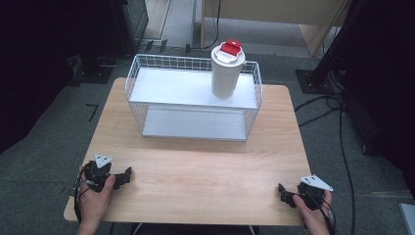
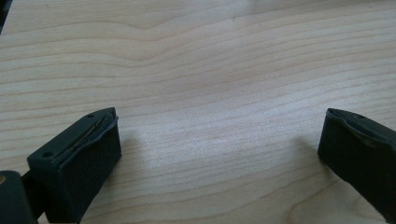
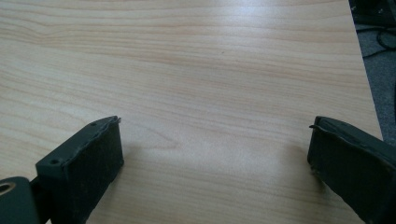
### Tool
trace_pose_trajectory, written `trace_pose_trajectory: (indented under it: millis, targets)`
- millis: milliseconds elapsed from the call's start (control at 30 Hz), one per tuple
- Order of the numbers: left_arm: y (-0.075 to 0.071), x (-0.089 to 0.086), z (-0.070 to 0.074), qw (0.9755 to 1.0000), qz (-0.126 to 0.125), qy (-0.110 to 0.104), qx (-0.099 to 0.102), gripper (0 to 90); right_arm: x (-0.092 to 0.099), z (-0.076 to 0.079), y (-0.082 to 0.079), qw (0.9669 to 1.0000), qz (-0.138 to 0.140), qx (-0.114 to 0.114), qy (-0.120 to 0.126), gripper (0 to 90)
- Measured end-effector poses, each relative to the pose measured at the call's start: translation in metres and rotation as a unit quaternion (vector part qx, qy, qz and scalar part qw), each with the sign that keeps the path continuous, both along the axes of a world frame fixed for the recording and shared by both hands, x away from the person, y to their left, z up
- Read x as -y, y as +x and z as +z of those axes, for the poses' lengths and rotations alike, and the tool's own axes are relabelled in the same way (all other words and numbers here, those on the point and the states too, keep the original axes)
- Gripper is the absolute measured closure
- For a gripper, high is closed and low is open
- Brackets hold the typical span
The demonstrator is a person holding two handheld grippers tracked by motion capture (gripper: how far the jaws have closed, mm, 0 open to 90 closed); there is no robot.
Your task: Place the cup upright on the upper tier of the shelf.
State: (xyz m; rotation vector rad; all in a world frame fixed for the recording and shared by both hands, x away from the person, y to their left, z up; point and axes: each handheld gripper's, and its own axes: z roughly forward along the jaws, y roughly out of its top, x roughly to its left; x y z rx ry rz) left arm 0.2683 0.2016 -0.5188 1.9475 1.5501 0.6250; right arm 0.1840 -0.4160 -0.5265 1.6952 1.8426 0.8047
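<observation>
Wooden table (image 1: pixel 195 171) lies bare between both grippers — left (image 1: pixel 128 175), right (image 1: pixel 283 192) — fingers wide, seemingly near its front edge.

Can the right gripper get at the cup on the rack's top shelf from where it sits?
Probably yes. The right gripper is open and empty at the table's near edge; the white cup stands upright on the wire rack's top shelf, open from above, with bare tabletop between.

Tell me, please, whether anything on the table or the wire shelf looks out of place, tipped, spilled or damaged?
Nothing stands out. The white cup with its red-tabbed lid stands upright on the top tier of the wire shelf, no spill shows on the table, and the left gripper and right gripper rest open near its front edge.
</observation>
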Motion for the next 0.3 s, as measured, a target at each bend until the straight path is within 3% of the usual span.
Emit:
trace_pose_trajectory:
  millis: [300]
  targets:
    - [0.0002,0.0001,0.0001,1.0,-0.001,0.0,0.0,0.0,0.0013,0.0001,-0.0007,1.0,0.005,-0.001,0.0,3.2]
